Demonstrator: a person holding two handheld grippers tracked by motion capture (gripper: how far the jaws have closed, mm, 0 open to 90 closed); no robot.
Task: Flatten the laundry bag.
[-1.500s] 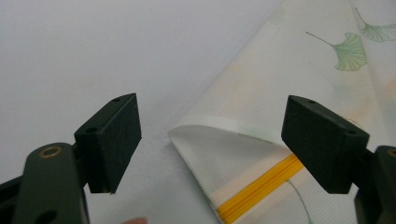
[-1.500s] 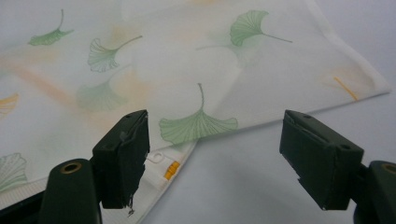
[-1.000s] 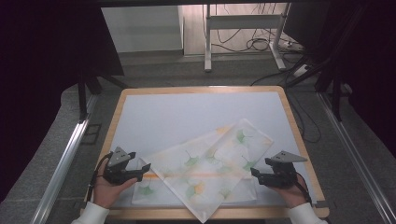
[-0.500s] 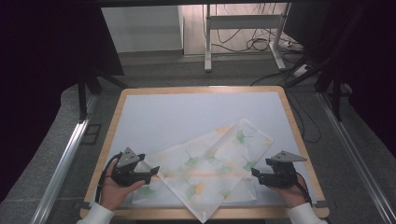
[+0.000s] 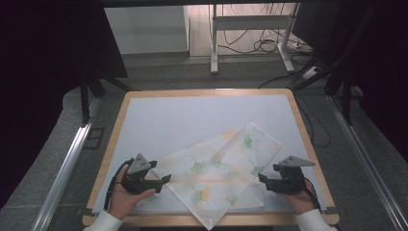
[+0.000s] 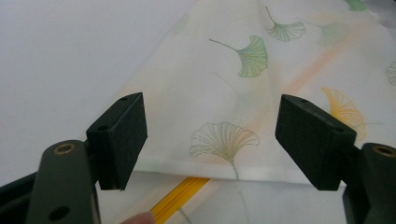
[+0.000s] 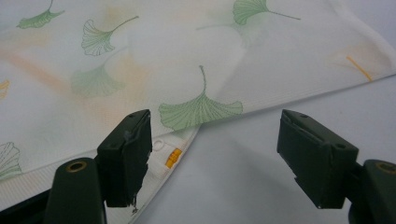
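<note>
- Cloth (image 5: 219, 175), white with ginkgo-leaf print, lies partly folded on the near half of the table (image 5: 192, 120), one corner hanging over the near edge.
- Left gripper (image 5: 161, 180): jaws wide apart, nothing between the pads, at the cloth's left folded edge (image 6: 210, 170).
- Right gripper (image 5: 263, 179): jaws likewise apart, gripping nothing, at the right edge (image 7: 187, 140).
- Judged step: approach before grasping for a fold.
- Next move: slide each jaw pair over its hem, then close.
- Containers: none on the table.
</note>
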